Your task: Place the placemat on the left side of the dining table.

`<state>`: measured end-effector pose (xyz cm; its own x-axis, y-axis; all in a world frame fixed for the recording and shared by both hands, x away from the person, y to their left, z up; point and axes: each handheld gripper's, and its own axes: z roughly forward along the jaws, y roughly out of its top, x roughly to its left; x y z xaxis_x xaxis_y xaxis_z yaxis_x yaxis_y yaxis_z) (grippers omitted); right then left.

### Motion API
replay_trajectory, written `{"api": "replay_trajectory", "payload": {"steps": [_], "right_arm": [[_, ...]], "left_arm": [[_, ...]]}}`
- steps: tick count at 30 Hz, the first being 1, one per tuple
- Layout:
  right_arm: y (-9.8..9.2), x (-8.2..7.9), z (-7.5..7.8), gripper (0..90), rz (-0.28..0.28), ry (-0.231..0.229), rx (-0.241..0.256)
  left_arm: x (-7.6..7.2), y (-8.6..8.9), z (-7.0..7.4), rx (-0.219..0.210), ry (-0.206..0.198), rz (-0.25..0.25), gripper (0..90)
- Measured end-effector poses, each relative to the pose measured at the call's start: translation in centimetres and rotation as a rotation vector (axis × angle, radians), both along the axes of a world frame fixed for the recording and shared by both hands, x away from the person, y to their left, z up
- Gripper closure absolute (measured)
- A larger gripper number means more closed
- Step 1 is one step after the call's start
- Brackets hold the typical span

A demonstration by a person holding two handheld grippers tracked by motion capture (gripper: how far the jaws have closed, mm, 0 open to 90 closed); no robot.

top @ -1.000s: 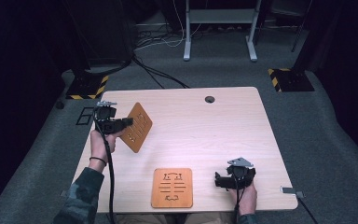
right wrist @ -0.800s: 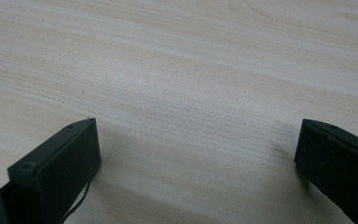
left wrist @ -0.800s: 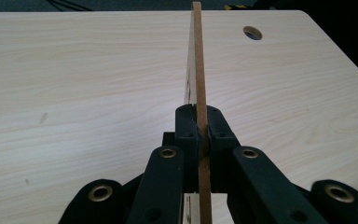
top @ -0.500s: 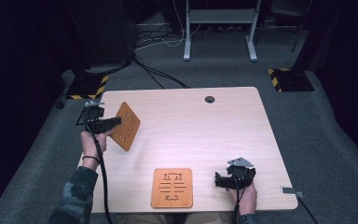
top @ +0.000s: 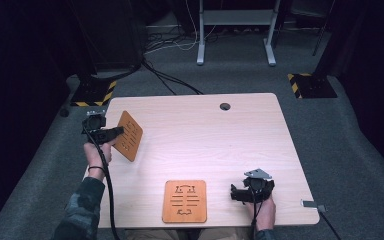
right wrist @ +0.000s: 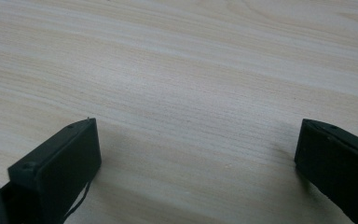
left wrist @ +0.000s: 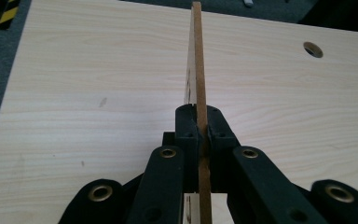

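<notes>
Worktop (top: 220,145) of pale wood grain carries one flat brown wooden board (top: 184,201) near its front edge, cut with slots and small figures, lying face up between the person's two forearms. A second brown board (top: 128,135) of the same kind is raised off the surface near the left edge, tilted up on its side, clamped at its near edge by the left hand-held gripper (top: 111,132). In the left gripper view this board (left wrist: 197,70) runs edge-on straight up the middle, with the two black jaws pressed against its two faces and the left hand-held gripper (left wrist: 199,126) closed tight on it. The right hand-held gripper (top: 237,194) sits low over the worktop near the front right corner, just right of the flat board and apart from it; in the right gripper view its jaws stand wide apart with bare wood (right wrist: 191,93) between them. A round cable hole (top: 225,106) lies near the worktop's far edge.
</notes>
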<state>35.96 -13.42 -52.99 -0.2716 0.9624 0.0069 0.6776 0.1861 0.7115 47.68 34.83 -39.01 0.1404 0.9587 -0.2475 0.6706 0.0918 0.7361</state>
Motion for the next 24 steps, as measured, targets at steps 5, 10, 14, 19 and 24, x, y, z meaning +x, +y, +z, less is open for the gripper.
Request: {"api": "replay_trajectory", "payload": {"steps": [5, 10, 14, 19, 24], "right_arm": [[0.0, 0.0, 0.0, 0.0, 0.0, 0.0, 0.0], [0.0, 0.0, 0.0, 0.0, 0.0, 0.0, 0.001], [0.0, 0.0, 0.0, 0.0, 0.0, 0.0, 0.001], [0.0, 0.0, 0.0, 0.0, 0.0, -0.001, 0.001], [0.0, 0.0, 0.0, 0.0, 0.0, 0.0, 0.001]], "left_arm": [[0.4, 0.5, -1.0, -0.006, 0.015, 0.03, 85.8], [0.8, 1.1, -1.8, -0.018, 0.033, 0.054, 85.8], [1.1, 1.6, -2.4, -0.035, 0.054, 0.076, 85.8], [1.3, 2.0, -2.8, -0.048, 0.063, 0.092, 85.8], [1.4, 2.5, -3.1, -0.061, 0.074, 0.099, 85.7]]}}
